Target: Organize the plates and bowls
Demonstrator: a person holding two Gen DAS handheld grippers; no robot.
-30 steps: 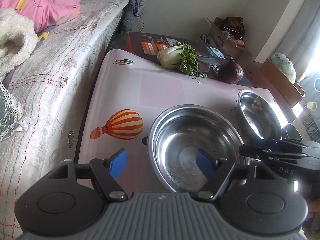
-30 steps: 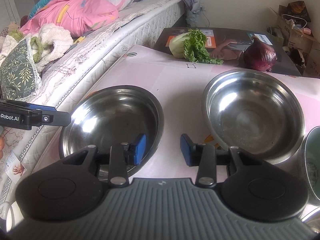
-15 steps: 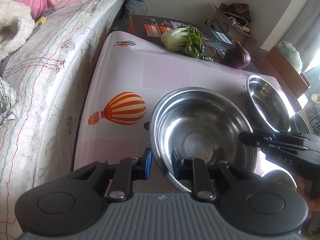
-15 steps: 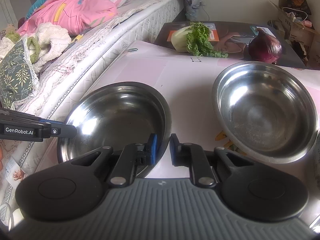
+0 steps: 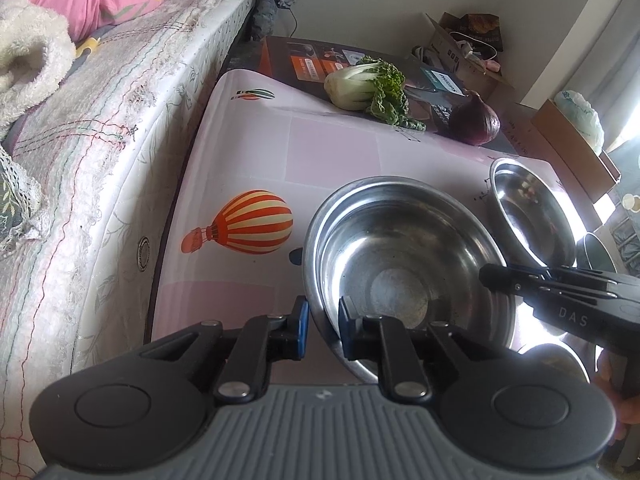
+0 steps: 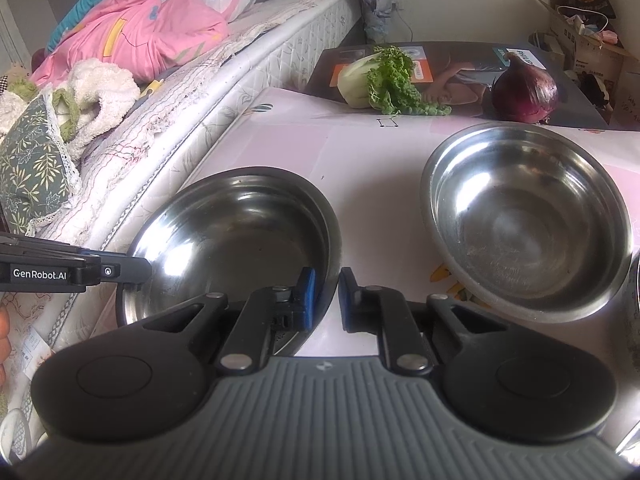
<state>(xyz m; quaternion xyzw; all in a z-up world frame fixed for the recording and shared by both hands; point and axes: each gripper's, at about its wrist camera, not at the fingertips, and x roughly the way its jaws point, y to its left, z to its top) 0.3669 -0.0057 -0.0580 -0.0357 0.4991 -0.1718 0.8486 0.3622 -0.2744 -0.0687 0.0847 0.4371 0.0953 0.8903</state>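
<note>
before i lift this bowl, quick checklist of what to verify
1. Left tongs pinch the near bowl rim, having just closed: ok.
2. Right tongs pinch its opposite rim: ok.
3. Near bowl empty: ok.
4. Second bowl empty, ready for nesting: ok.
5. Table between the bowls bare: ok.
6. Grip firm enough to lift: cannot tell.

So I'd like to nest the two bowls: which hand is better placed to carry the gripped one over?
Right, probably. The right gripper pinches the gripped bowl on the rim facing the other bowl; the left gripper, whose jaws have just been closing, holds the opposite side.
</note>
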